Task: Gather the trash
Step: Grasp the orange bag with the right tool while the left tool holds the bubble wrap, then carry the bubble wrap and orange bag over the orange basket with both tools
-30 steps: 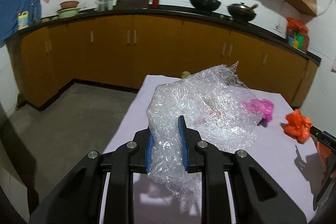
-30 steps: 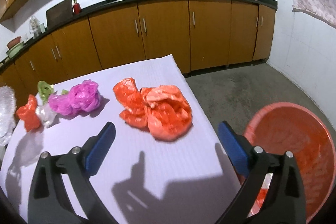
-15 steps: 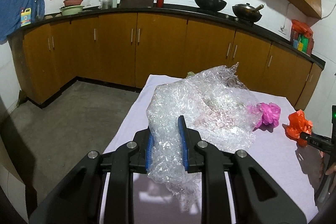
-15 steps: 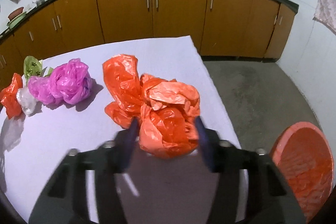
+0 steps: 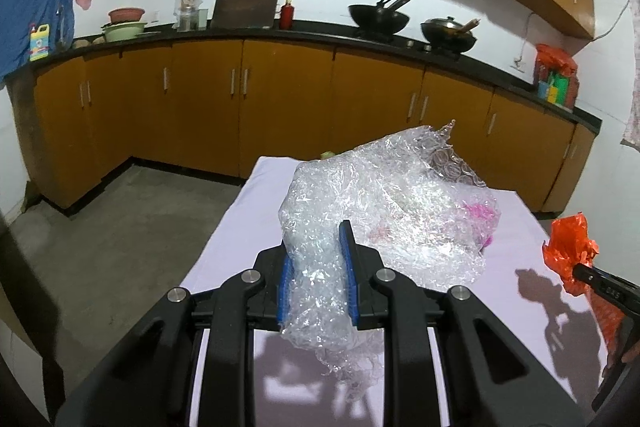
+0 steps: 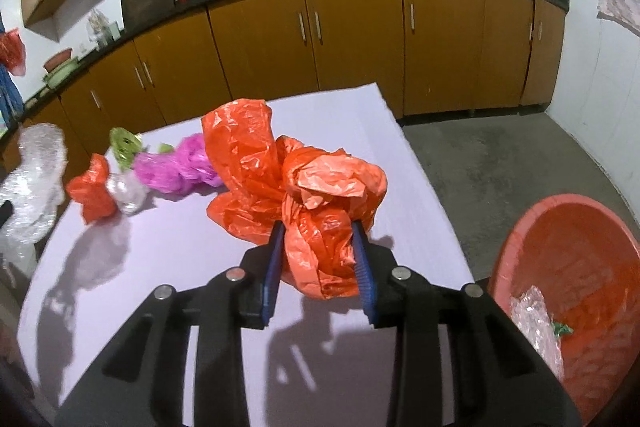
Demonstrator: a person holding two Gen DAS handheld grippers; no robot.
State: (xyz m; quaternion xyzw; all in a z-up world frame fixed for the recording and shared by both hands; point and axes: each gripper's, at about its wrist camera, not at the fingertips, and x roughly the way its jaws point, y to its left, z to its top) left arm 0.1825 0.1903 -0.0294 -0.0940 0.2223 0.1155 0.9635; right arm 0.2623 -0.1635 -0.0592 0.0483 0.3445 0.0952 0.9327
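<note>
The right tool (image 6: 318, 259) now has its blue pads closed against the big orange plastic bag (image 6: 296, 187), pinching its lower bunch between them; a second ago those pads stood wide apart with the bag lying untouched ahead, and half a second ago they were blurring inward around it. The bag now appears raised off the lilac tabletop (image 6: 168, 291), its shadow cast beneath. Behind it lie a pink bag (image 6: 176, 167), a small orange scrap (image 6: 94, 193) and a green wrapper (image 6: 124, 143). To the right, on the floor, the red basin (image 6: 580, 267) holds a bit of clear film.

The left tool (image 5: 316, 277) stays clamped on the crumpled bubble wrap (image 5: 384, 211), unchanged across all three moments, the wad held above the tabletop. At the right edge of the left view, the orange bag hangs higher than before.
</note>
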